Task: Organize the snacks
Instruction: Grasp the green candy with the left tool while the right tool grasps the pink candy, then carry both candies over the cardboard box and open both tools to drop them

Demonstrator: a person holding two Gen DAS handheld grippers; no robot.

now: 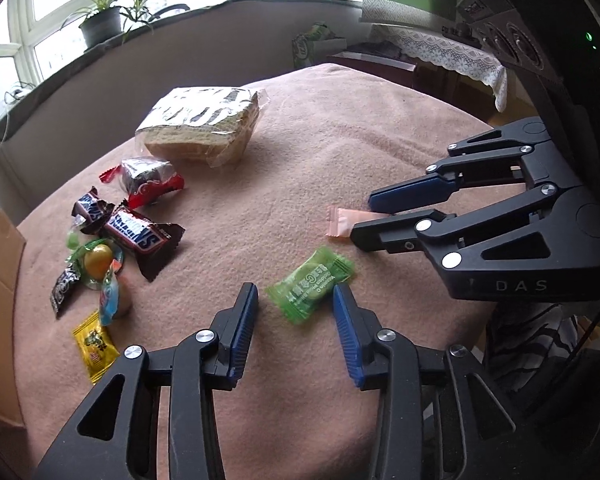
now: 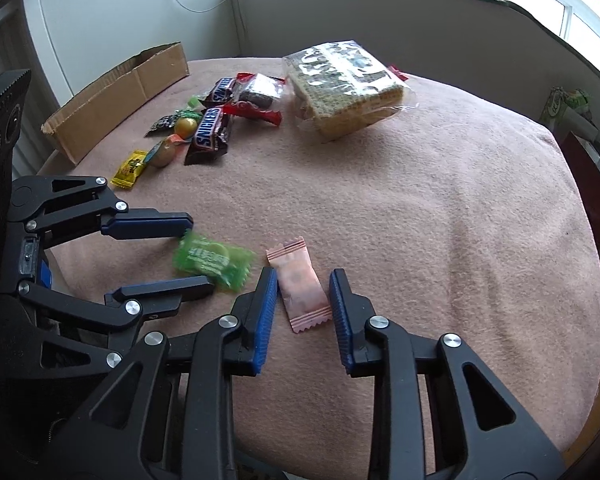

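A green candy packet [image 1: 311, 288] lies on the pink cloth between the open fingers of my left gripper [image 1: 296, 294]; it also shows in the right wrist view [image 2: 212, 259], with the left gripper [image 2: 198, 254] around it. A pink candy packet [image 2: 300, 286] lies between the open fingers of my right gripper [image 2: 303, 282]; in the left wrist view the pink packet [image 1: 346, 222] sticks out from the right gripper [image 1: 362, 218]. Neither packet is pinched. A pile of snacks with Snickers bars [image 1: 140, 236] lies at the left.
A bag of sliced wafers or bread [image 1: 204, 126] sits at the far side of the table [image 1: 380, 140]. A cardboard box [image 2: 116, 94] stands at the table's far left edge. A yellow packet [image 1: 95, 344] lies near the pile. A window sill with plants is behind.
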